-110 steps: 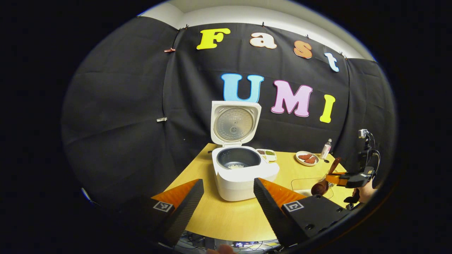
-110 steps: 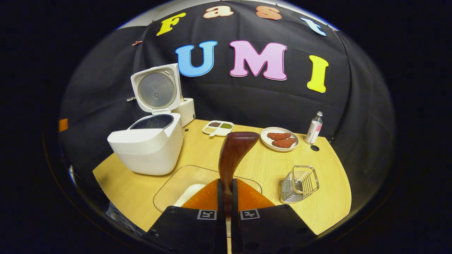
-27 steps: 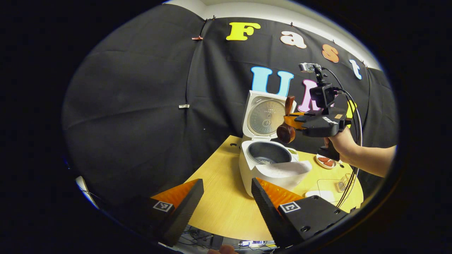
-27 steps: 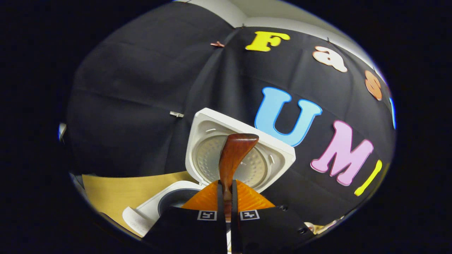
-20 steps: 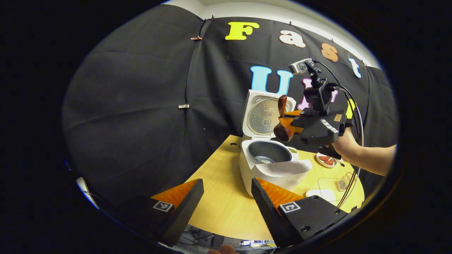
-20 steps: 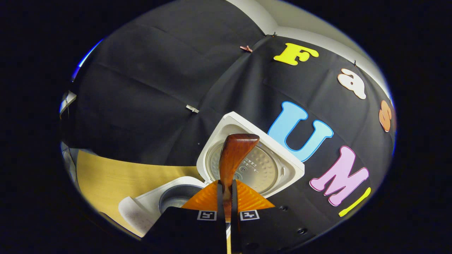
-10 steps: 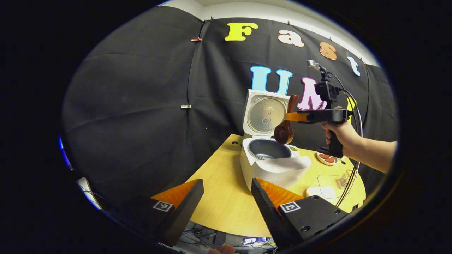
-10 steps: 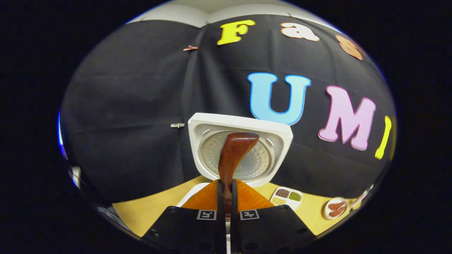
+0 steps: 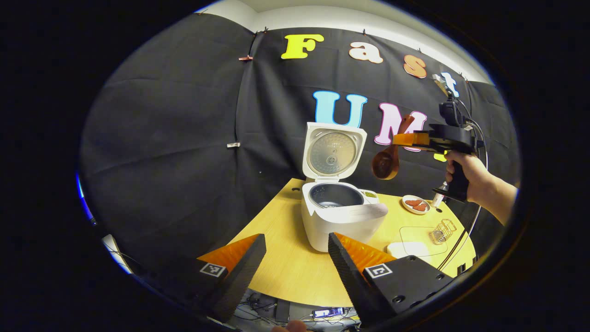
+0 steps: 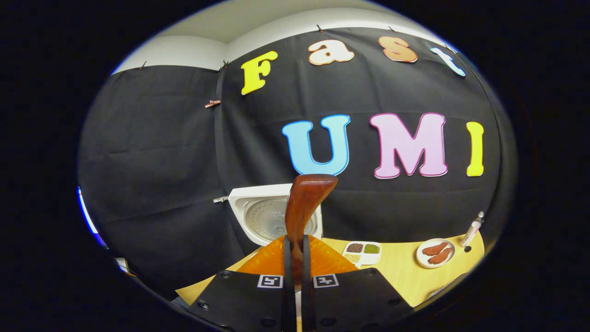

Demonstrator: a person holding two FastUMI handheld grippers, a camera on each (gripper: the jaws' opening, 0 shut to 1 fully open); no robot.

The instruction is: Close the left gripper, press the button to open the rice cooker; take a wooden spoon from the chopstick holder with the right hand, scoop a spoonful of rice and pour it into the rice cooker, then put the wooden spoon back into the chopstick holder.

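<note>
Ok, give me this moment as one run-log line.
rice cooker: lid open | right gripper: shut on wooden spoon, raised beside cooker | left gripper: open, idle

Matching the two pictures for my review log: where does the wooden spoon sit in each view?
Left gripper view: the wooden spoon is at upper right, gripped by the right tool, bowl hanging down, up and to the right of the rice cooker.
Right gripper view: its handle rises at centre from between that tool's closed fingers.
Shared landmark: the cooker's raised lid.
</note>
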